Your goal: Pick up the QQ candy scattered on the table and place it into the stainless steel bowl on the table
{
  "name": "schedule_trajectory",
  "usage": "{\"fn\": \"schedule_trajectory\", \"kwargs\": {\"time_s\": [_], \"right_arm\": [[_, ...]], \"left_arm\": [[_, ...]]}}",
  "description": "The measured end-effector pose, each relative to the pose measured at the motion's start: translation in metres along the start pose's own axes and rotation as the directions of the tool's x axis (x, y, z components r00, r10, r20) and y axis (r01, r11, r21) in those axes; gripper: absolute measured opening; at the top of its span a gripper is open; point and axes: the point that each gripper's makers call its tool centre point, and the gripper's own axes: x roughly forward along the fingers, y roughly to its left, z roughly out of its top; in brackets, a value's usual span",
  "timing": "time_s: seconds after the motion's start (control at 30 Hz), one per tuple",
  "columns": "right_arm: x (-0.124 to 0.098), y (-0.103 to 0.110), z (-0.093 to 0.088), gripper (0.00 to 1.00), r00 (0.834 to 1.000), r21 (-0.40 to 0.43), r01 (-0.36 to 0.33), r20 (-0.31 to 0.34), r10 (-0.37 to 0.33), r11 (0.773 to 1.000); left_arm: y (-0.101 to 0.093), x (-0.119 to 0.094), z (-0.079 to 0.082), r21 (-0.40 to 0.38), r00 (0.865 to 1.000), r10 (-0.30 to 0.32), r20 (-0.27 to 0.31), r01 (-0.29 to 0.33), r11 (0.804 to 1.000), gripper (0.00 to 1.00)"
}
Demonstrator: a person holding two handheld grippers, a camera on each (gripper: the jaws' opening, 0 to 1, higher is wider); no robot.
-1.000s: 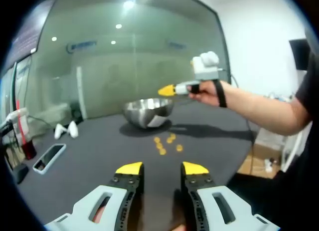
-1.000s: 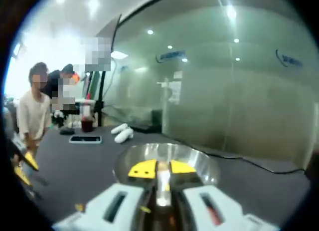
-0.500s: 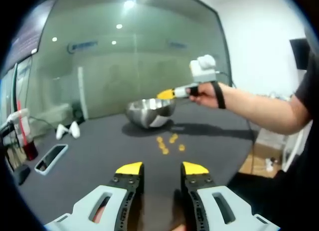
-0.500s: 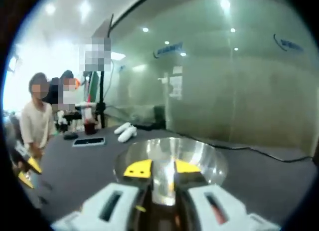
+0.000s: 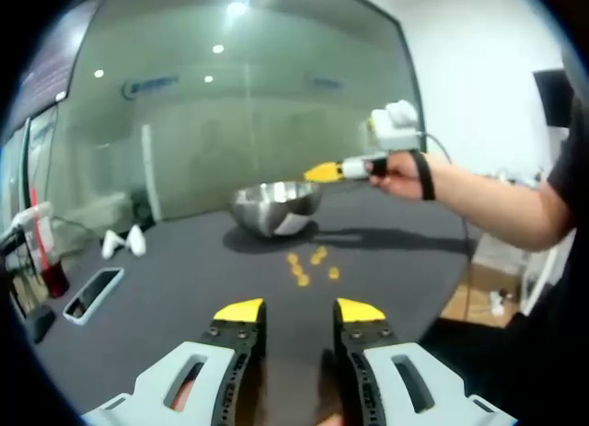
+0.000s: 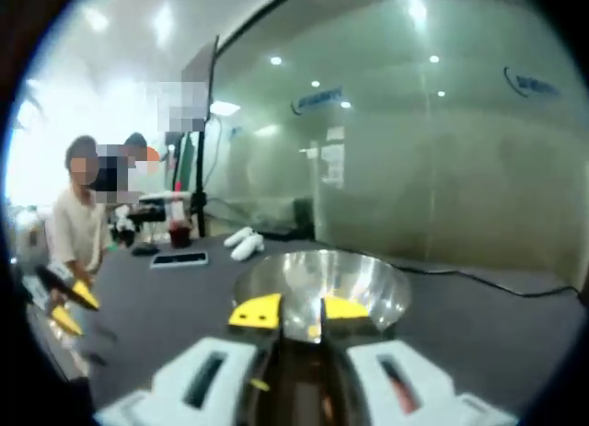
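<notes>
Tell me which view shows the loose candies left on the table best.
The left gripper view: a cluster of orange candies lies in plain sight on the dark table in front of the stainless steel bowl. The right gripper view looks into the bowl, where a small yellow piece shows between the jaws.

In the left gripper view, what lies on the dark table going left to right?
Red drink cup → phone → pair of white controllers → stainless steel bowl → cluster of QQ candy. Above the bowl's right edge, the right gripper is held in a hand.
</notes>
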Motion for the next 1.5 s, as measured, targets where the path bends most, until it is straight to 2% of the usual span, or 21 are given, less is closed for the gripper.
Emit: {"fn": "schedule_trajectory", "kwargs": {"time_s": [0.13, 0.27, 0.43, 0.53, 0.6, 0.73, 0.97, 1.1, 1.37, 1.43, 1.5], "right_arm": [[-0.021, 0.001, 0.001, 0.15, 1.0, -0.026, -0.004, 0.021, 0.004, 1.0], [-0.037, 0.005, -0.005, 0.15, 0.999, -0.005, -0.045, 0.028, 0.045, 0.999], [-0.053, 0.008, -0.023, 0.15, 0.997, -0.014, -0.073, 0.0, 0.073, 0.997], [-0.064, 0.016, -0.04, 0.15, 0.993, -0.029, -0.114, -0.036, 0.112, 0.993], [-0.068, 0.017, -0.05, 0.15, 0.99, -0.055, -0.132, -0.064, 0.128, 0.99], [-0.072, 0.019, -0.063, 0.15, 0.987, -0.048, -0.14, -0.089, 0.135, 0.989], [-0.064, 0.033, -0.075, 0.15, 0.978, -0.051, -0.174, -0.124, 0.166, 0.984], [-0.056, 0.051, -0.088, 0.15, 0.959, -0.061, -0.238, -0.176, 0.224, 0.969], [-0.031, 0.075, -0.105, 0.15, 0.939, -0.087, -0.271, -0.244, 0.243, 0.959], [-0.025, 0.078, -0.112, 0.15, 0.931, -0.075, -0.281, -0.265, 0.252, 0.957], [-0.015, 0.073, -0.116, 0.15, 0.929, -0.086, -0.283, -0.271, 0.251, 0.955]], "left_arm": [[-0.001, 0.002, -0.002, -0.001, 1.0, -0.002, -0.003, 0.002, 1.0, 0.31], [-0.001, 0.004, -0.003, 0.003, 1.0, -0.008, -0.006, 0.008, 1.0, 0.31], [-0.002, 0.006, -0.002, 0.004, 1.0, -0.012, 0.002, 0.012, 1.0, 0.31], [-0.003, 0.007, -0.002, 0.003, 1.0, -0.013, 0.001, 0.012, 1.0, 0.31], [-0.004, 0.007, -0.002, 0.004, 1.0, -0.014, 0.001, 0.014, 1.0, 0.31], [-0.004, 0.007, -0.004, 0.008, 1.0, -0.013, -0.006, 0.013, 1.0, 0.31], [-0.006, 0.008, -0.002, 0.007, 1.0, -0.014, 0.0, 0.014, 1.0, 0.31], [-0.008, 0.007, -0.002, 0.019, 1.0, -0.016, -0.004, 0.016, 1.0, 0.31], [-0.008, 0.008, -0.002, 0.016, 1.0, -0.014, -0.006, 0.014, 1.0, 0.31], [-0.007, 0.008, -0.002, 0.016, 1.0, -0.016, -0.007, 0.016, 1.0, 0.31], [-0.005, 0.008, -0.002, 0.018, 1.0, -0.01, -0.008, 0.01, 1.0, 0.31]]}}
